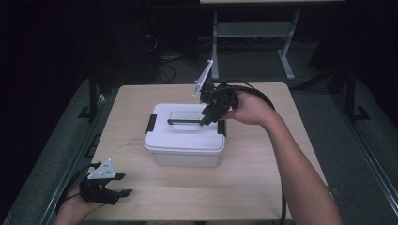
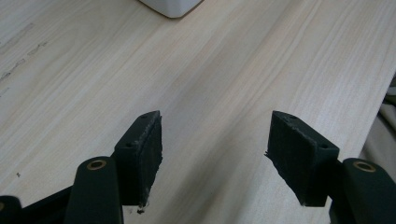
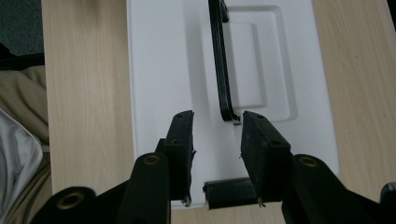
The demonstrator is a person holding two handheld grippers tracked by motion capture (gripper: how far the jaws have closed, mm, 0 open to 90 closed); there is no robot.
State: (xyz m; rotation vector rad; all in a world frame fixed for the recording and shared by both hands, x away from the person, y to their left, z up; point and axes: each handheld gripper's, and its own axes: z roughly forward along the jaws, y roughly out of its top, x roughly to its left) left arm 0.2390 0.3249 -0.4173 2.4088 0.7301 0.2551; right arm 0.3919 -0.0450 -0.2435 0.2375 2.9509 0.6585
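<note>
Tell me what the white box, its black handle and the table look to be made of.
White box: likely moulded plastic, smooth and matt, with rounded edges and a recessed lid panel. Black handle: probably plastic too, thin with a slight sheen. Table: pale wood or wood-look laminate; straight grain lines show, but the frames cannot settle which.

place: lab or workshop; cues: bare wooden table (image 1: 263,178); cables on floor (image 1: 164,65); metal-framed bench (image 1: 253,28)
</note>
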